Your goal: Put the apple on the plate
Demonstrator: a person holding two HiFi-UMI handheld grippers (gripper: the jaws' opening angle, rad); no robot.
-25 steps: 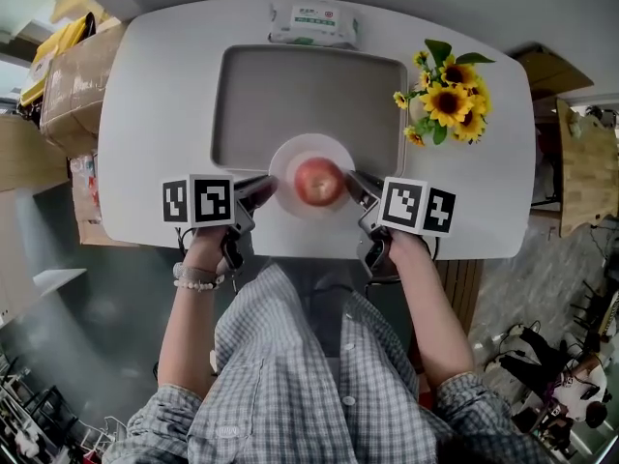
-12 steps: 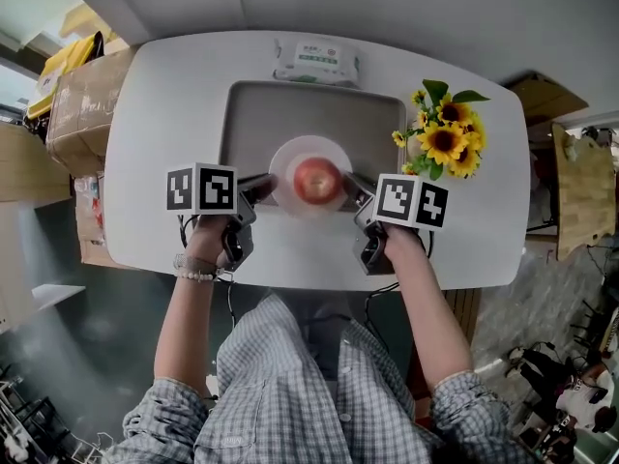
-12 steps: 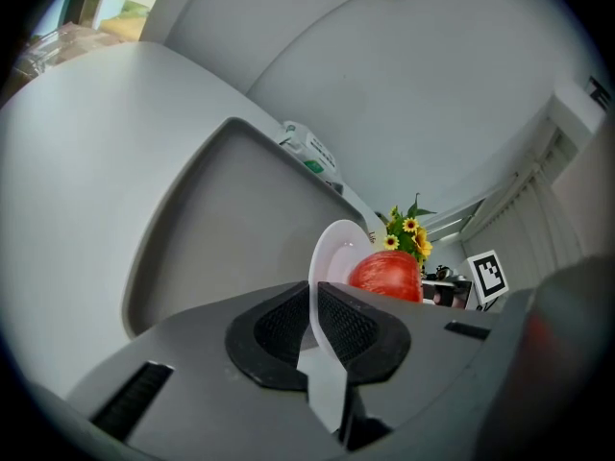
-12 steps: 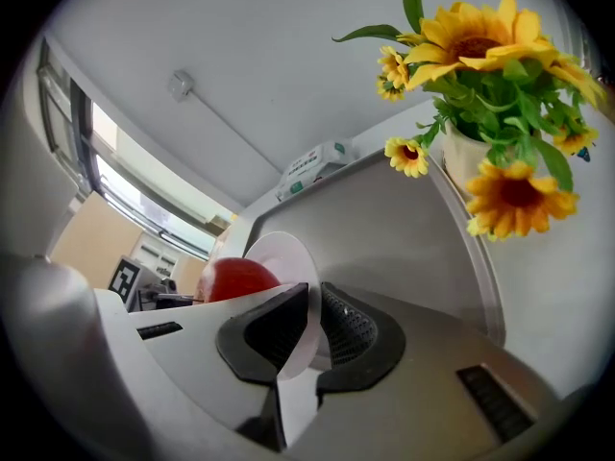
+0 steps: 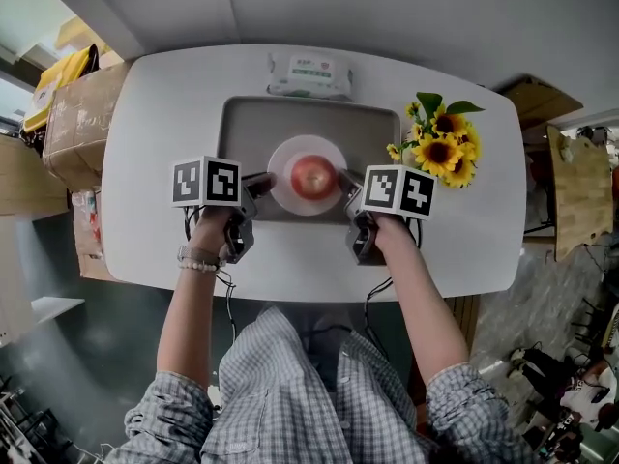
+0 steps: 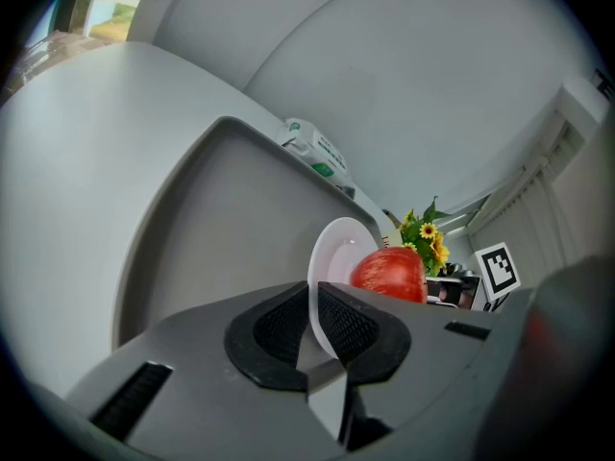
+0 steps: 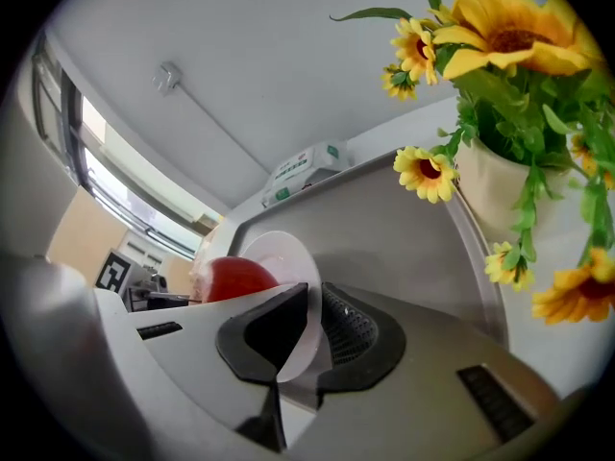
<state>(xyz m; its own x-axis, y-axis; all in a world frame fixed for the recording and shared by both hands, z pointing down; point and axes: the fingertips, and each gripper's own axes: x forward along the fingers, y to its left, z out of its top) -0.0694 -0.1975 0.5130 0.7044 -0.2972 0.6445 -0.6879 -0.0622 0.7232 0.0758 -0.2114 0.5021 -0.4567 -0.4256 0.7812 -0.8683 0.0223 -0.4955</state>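
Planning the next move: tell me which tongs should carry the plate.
Both together: left tongs and right tongs each clamp opposite rims of the plate, and the apple sits on it.

Workroom or lab: white table, cardboard boxes alongside.

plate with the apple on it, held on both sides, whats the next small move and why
Probably lower the plate level onto the grey tray, then open both grippers. The apple sits loose on it, the left gripper and right gripper clamp opposite rims, and it is over the tray's near part.
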